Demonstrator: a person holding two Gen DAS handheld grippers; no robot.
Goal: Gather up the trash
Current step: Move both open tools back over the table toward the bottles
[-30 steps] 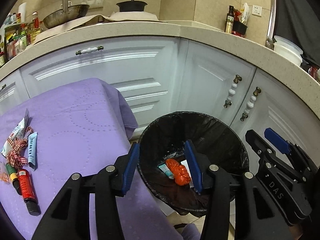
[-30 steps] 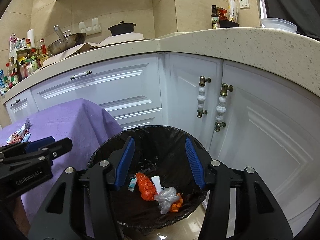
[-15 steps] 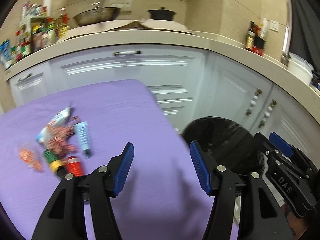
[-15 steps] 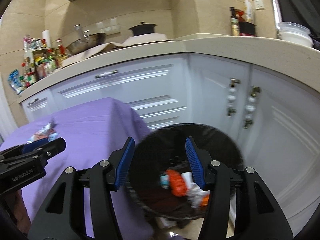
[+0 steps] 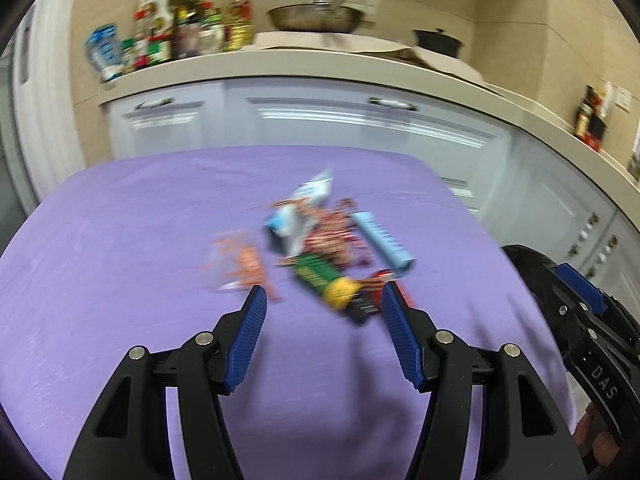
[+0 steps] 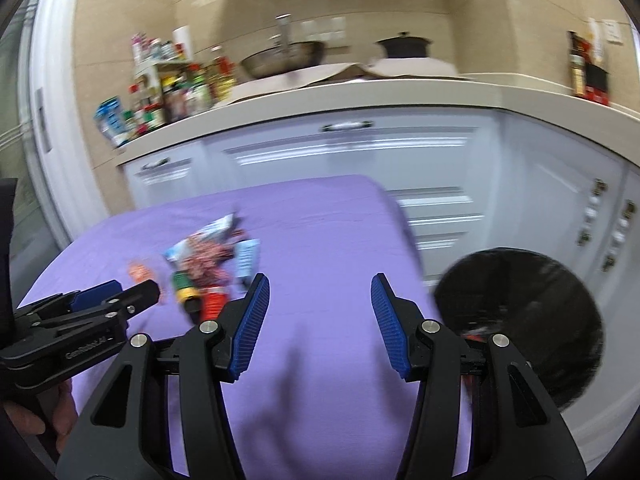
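A pile of trash lies on the purple tablecloth: a green tube with a yellow cap, a red tube, a light blue tube, a blue-white wrapper, a red-white patterned wrapper and a clear bag with orange bits. My left gripper is open and empty, just in front of the pile. My right gripper is open and empty over the cloth, right of the pile. The black-lined trash bin stands at the table's right.
White kitchen cabinets run behind the table under a beige counter with a wok, a black pot and a rack of bottles. The bin's rim shows at the right of the left wrist view.
Both grippers have swung left from above the bin to over the table. The pile now sits just ahead of the left gripper. Both stayed open and empty.
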